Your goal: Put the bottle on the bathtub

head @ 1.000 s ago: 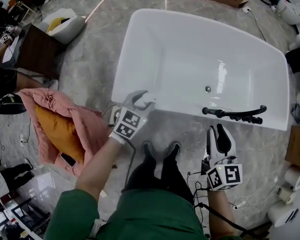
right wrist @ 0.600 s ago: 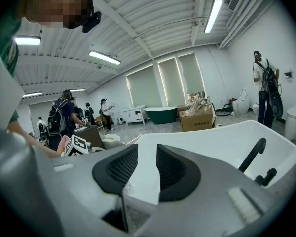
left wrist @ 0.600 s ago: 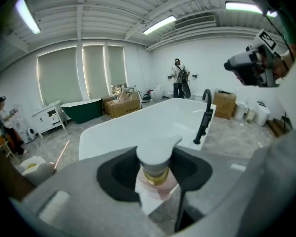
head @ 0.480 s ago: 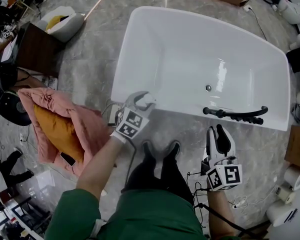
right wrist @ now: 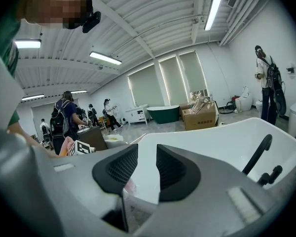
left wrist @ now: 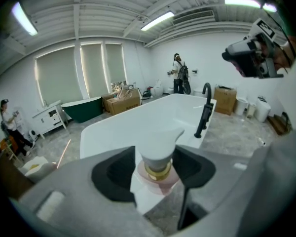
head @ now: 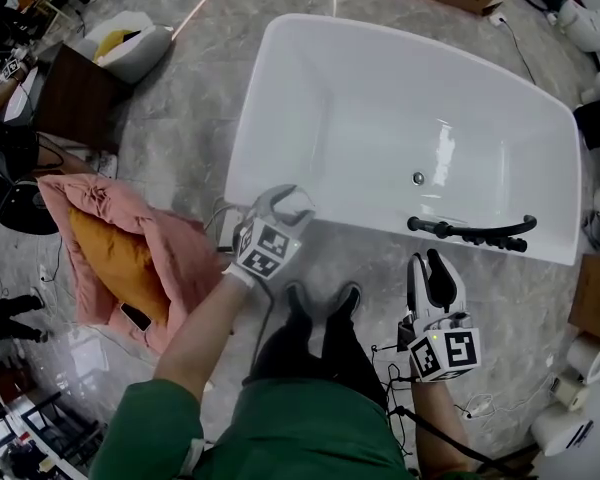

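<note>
The pink pump bottle [left wrist: 157,168], white-capped with a gold collar, stands upright on the near rim of the bathtub [head: 320,108], at the corner farthest from the tub's black faucet [head: 470,230]. The left gripper [head: 290,201] surrounds its pump head. Its jaws have just been opening and now stand spread, with the cap between the pads but apparently no longer squeezed.

The right gripper [head: 432,268] hangs over the floor on the near side of the tub, close to the faucet end. Its jaws are parted by a slim gap with nothing in it.

The risk I see is in the withdrawal. The rim looks narrow and the pads sit close to the cap, so a sideways drag could catch the spout. That could tip the bottle into the tub or onto the floor.
</note>
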Tool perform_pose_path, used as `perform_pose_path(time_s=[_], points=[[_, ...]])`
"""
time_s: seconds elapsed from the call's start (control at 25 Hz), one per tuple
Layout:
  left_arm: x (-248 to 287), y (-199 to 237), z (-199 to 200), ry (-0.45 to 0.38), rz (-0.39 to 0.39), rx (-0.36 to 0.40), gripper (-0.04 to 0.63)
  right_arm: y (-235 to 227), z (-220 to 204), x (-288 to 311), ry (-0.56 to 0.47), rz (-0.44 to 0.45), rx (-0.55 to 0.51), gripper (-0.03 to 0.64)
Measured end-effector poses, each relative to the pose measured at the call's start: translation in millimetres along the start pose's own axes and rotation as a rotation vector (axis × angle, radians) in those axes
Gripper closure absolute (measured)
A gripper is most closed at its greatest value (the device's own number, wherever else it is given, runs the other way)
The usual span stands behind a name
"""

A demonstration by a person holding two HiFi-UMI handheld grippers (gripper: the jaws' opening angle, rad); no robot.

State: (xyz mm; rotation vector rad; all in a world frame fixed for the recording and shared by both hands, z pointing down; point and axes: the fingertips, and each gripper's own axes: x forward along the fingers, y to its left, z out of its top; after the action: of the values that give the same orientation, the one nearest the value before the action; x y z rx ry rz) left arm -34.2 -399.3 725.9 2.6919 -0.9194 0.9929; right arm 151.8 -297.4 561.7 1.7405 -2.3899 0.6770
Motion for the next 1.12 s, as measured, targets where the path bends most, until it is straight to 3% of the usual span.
perform_pose_path(time_s=[0.2,0.52,1.12], points=[[-1.2,-3.8,-2.7,0.003,-0.002,-0.005,0.317,1.5,-2.4,-2.7,-0.007,0.008,-0.005,0.517],[-34.3,-10.8,2.0,-0.004,0.044,-0.005,0.311,10.4,7.9,-7.3,-0.028,0.024,-0.015,0.517],[-186.9,11.5,109.7,-0.295,0.24,-0.109,0.334,52.4,70.2,-32.9,-0.131,0.061,-0.082,0.517]])
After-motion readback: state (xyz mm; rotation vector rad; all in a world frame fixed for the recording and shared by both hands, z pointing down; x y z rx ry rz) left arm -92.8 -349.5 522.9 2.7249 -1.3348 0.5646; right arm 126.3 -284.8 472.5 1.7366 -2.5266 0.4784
